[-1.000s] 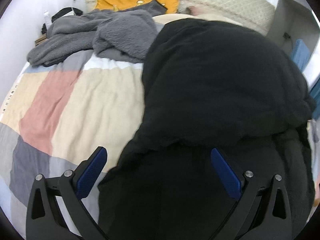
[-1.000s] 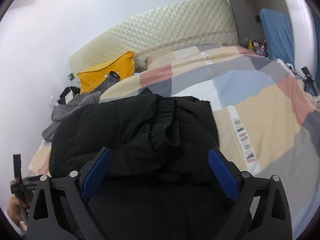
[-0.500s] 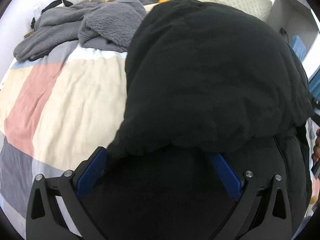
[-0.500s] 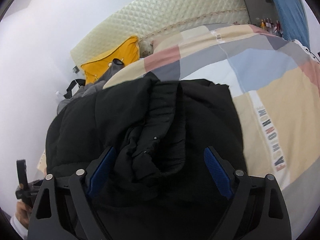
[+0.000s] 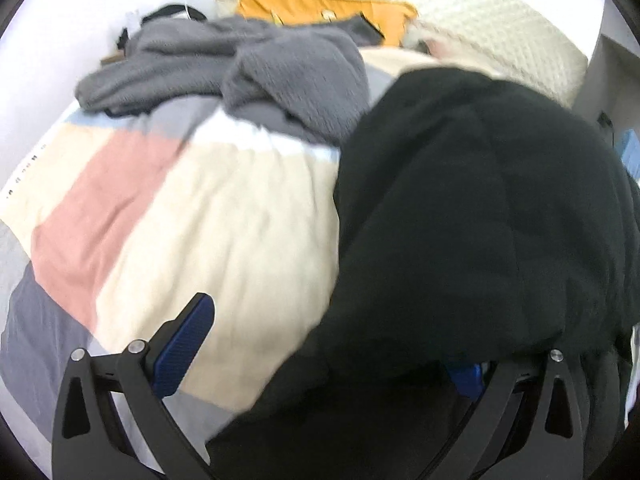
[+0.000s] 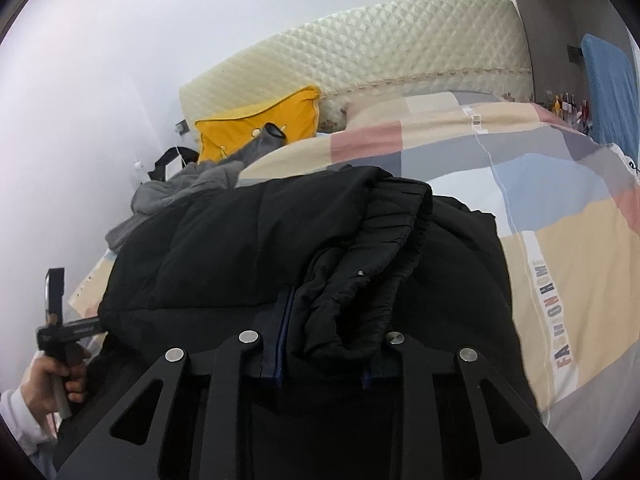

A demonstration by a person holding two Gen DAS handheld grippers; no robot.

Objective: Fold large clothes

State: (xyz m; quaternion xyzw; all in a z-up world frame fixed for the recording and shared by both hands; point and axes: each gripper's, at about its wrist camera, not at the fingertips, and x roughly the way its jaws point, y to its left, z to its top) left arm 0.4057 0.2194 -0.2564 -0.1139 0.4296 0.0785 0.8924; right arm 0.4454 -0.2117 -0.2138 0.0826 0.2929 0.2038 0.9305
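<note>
Right gripper (image 6: 324,360) jaws clamp black jacket (image 6: 280,248); left gripper (image 5: 324,344) jaws wide apart.

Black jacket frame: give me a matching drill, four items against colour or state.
Items:
1 jacket
2 pillow
3 right tool
4 left tool

States:
a open
b yellow
c black, lying on the bed
d shut on fabric

Pairs: 1-c, 2-b, 3-d, 4-a
</note>
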